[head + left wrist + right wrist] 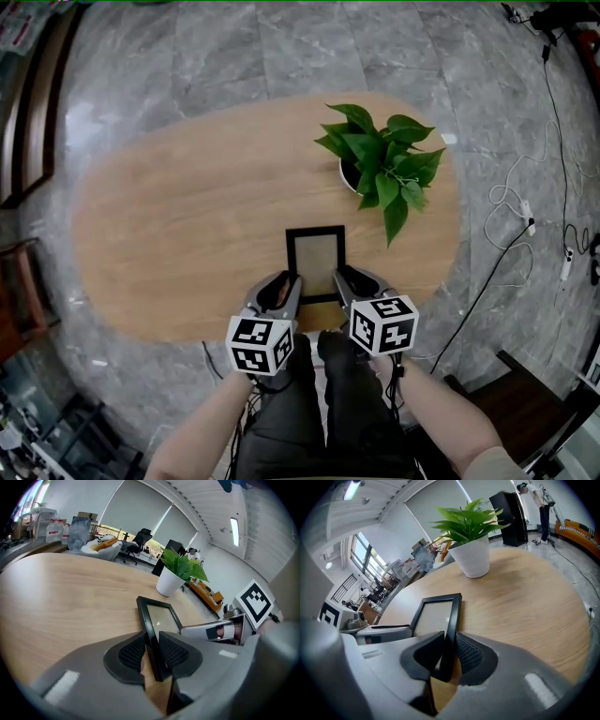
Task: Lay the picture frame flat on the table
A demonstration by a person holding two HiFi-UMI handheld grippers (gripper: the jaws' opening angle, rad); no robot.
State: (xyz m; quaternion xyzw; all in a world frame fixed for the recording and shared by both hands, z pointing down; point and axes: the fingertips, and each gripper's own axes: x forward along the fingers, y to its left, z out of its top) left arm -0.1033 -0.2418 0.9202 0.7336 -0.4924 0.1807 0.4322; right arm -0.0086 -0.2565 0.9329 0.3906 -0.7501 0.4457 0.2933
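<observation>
Picture frame (315,264): at the near edge of the bench (187,206), just in front of the potted plant (380,164). Your left gripper (286,281) clamps its left rail; your right gripper (349,279) clamps its right rail.

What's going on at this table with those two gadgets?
A person is handling a black picture frame with two hand-held grippers. The left gripper is clamped on the frame's left edge and the right gripper on its right edge. The frame lies flat or nearly so on the oval wooden table, with a potted plant standing beyond it.
</observation>
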